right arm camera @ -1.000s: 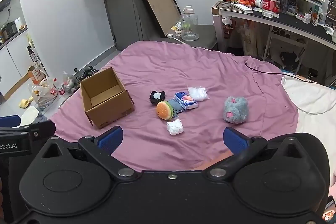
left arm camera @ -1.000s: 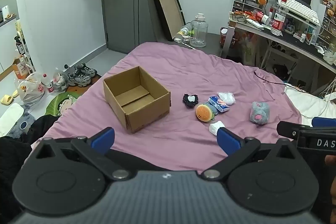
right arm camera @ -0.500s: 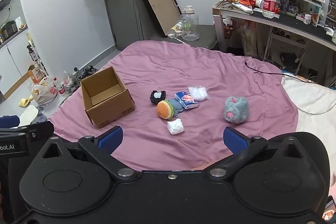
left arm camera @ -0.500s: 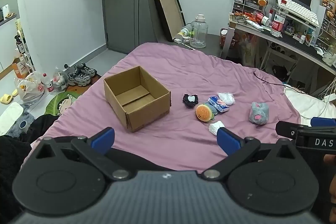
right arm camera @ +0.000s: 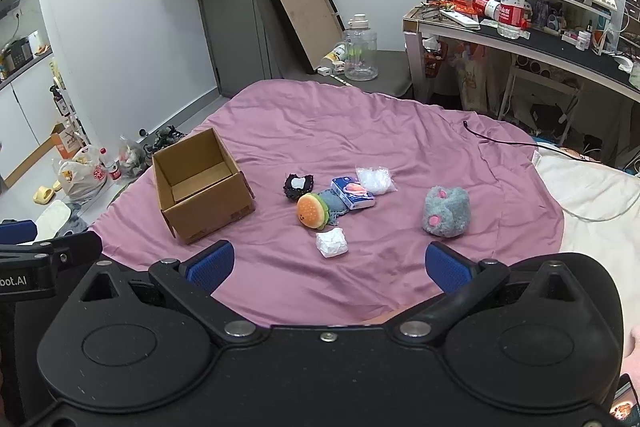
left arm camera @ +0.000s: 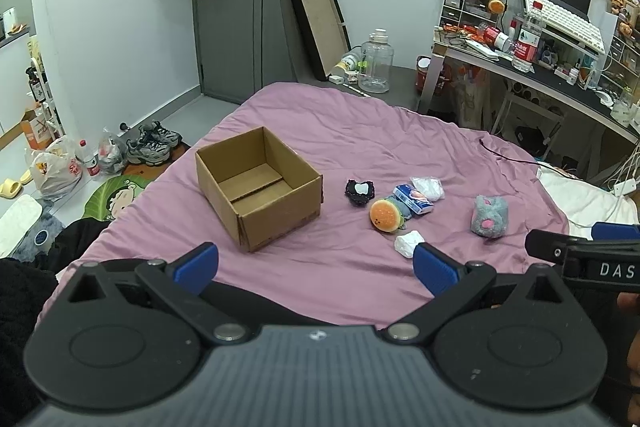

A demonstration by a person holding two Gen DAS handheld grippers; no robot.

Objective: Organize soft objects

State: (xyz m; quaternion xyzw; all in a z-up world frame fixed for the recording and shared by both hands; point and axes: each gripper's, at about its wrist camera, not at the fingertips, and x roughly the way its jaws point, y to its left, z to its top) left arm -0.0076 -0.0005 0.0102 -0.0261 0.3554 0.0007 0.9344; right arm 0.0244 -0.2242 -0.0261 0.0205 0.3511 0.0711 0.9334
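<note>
An open, empty cardboard box (left arm camera: 260, 187) (right arm camera: 200, 187) sits on the purple bedspread (left arm camera: 380, 131). To its right lie a black-and-white soft item (left arm camera: 359, 191) (right arm camera: 298, 185), a burger plush (left arm camera: 385, 215) (right arm camera: 312, 211), a blue tissue pack (left arm camera: 413, 199) (right arm camera: 353, 192), a clear white bag (left arm camera: 428, 187) (right arm camera: 375, 179), a crumpled white wad (left arm camera: 408, 243) (right arm camera: 331, 243) and a grey mouse plush (left arm camera: 490, 215) (right arm camera: 446, 211). My left gripper (left arm camera: 314, 267) is open and empty, near the bed's front edge. My right gripper (right arm camera: 329, 267) is open and empty, in front of the white wad.
A cluttered desk (right arm camera: 560, 43) with keyboard and bottles stands at the right. A water jug (left arm camera: 375, 63) and a leaning frame (left arm camera: 318, 23) are past the bed. Shoes (left arm camera: 154, 143), bags and a mat lie on the floor left. A white blanket (right arm camera: 592, 195) lies at the right.
Both views have shifted very slightly; the objects on the bed have not moved and both grippers stay open.
</note>
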